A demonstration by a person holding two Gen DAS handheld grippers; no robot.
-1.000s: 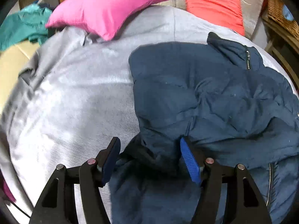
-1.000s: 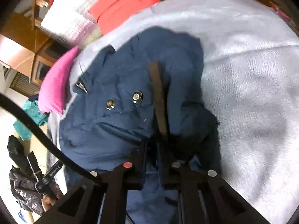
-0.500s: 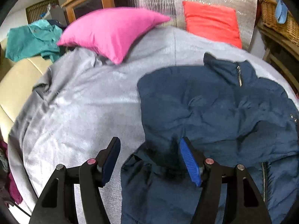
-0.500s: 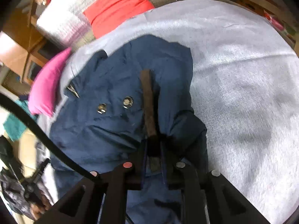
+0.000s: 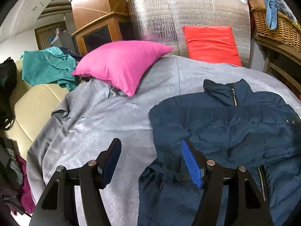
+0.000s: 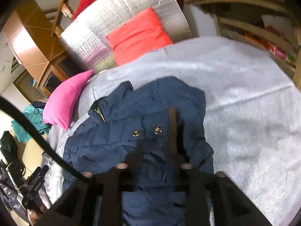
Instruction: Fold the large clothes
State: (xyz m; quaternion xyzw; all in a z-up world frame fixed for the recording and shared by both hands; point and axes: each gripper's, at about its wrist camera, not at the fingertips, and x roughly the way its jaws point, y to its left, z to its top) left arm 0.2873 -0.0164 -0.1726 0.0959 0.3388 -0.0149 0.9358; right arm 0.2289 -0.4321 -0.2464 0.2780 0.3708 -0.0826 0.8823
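Teal garment (image 5: 48, 64) lay bunched far left on a cream sofa arm (image 5: 32, 111), one black item (image 5: 6, 79) beside it. One pink pillow (image 5: 120, 64) sat next, on the grey bed cover (image 5: 105, 120). One orange-red cushion (image 5: 210, 44) leaned on a silver foil panel (image 5: 169, 18) at the head of the bed. Far right: one wicker basket (image 5: 272, 26) on a wooden shelf, light blue cloth (image 5: 271, 9) hanging over its rim; rest of its contents not readable.

Left gripper (image 5: 150, 162): jaws apart, empty, hanging over the cover at the jacket's left edge; its blue pad (image 5: 191, 166) showed over the fabric, contact unclear.

Navy jacket (image 5: 225, 131), the task item, lay flat on the bed, collar toward the cushion, zip (image 5: 234, 98) partly visible, two metal snaps (image 5: 289, 121) near its right side. One sleeve or flap was folded across the front.

Right wrist view, blurred: right gripper (image 6: 156, 150) over the jacket's lower front, jaws just been opening, now parted with fabric showing between them and neither pad pressing on it. Two snaps (image 6: 146, 130) sat just ahead of its fingers (image 6: 172, 130). Black cable (image 6: 37, 137) crossed the lower left of that view.
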